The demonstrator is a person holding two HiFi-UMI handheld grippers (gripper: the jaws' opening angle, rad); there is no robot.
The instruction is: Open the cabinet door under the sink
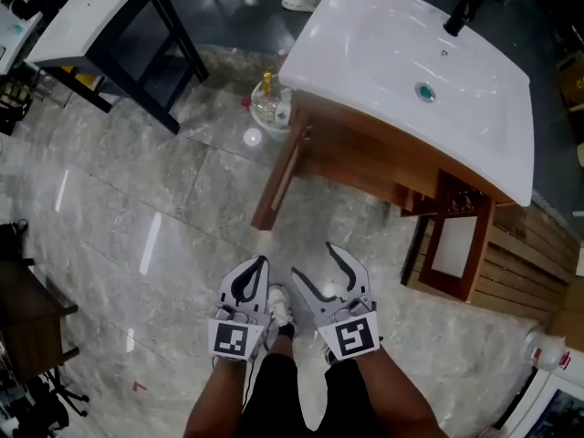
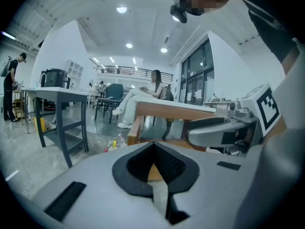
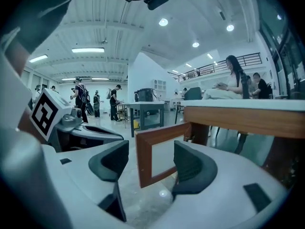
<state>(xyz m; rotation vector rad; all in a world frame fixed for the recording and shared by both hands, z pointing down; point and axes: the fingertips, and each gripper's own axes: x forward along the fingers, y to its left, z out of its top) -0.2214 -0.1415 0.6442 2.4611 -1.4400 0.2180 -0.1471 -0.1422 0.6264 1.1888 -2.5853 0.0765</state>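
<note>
The white sink (image 1: 411,62) with a black faucet (image 1: 461,12) rests on a wooden cabinet (image 1: 356,153). At the cabinet's right end a wood-framed door with a white panel (image 1: 456,245) stands swung outward; the right gripper view shows it (image 3: 142,161) some way beyond the jaws. My right gripper (image 1: 315,260) (image 3: 151,151) hangs open over the floor, short of the cabinet, with nothing between its pads. Just left of it, my left gripper (image 1: 260,263) (image 2: 153,147) has its tips together and holds nothing.
Several bottles in a clear tub (image 1: 271,103) sit on the marble floor by the cabinet's left corner. A dark-framed table with a white top (image 1: 100,16) stands far left. Wooden slats (image 1: 529,263) lie right of the open door. My shoe (image 1: 281,304) shows below.
</note>
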